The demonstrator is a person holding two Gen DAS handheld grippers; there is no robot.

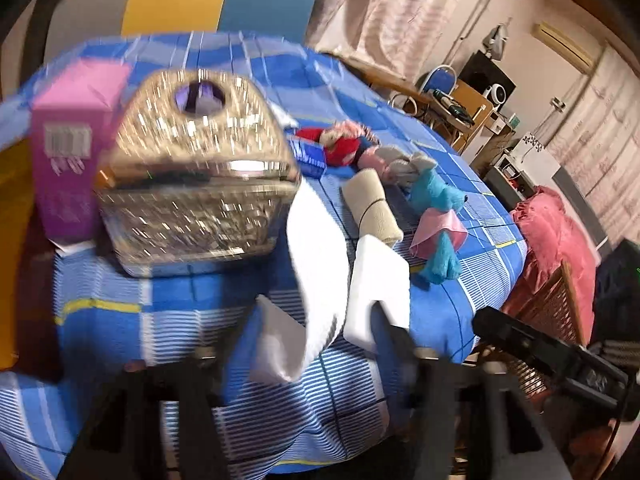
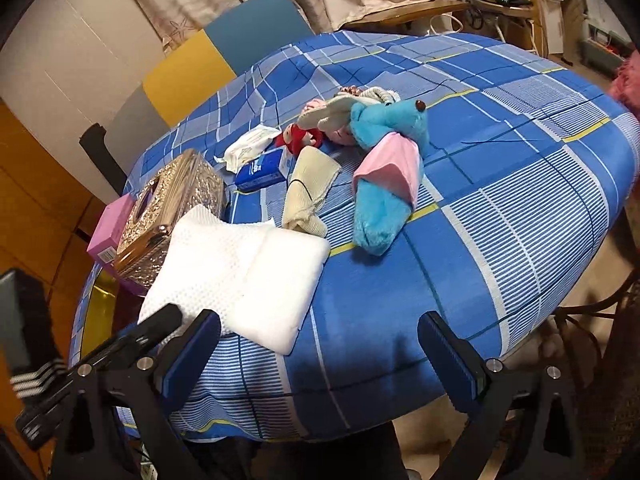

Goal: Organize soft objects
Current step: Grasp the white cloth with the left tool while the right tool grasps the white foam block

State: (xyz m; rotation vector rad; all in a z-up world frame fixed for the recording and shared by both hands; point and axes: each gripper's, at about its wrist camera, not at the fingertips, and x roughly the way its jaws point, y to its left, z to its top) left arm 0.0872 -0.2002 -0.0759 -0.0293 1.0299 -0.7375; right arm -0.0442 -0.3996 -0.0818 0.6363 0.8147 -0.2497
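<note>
Where the blue checked tabletop curves down at its near edge, a white waffle-textured cloth is seen lying folded, one corner reaching almost to that edge. Just behind it a rolled beige cloth is laid, and beside that a blue plush toy with a pink wrap, its head touching a grey plush and a red doll. To the left of the white cloth, a glittering gold tissue box and a pink carton are crowded close against the tabletop's left rim. The right half of the tabletop is left bare, so open room is offered there. The left gripper is shown blurred, with the white cloth rising between its two fingers; its jaws stand about half open, and whether the pads press on the cloth cannot be told. The right gripper is held over the near edge, its jaws spread wide with nothing between them, the left finger just beside the corner of the cloth.
</note>
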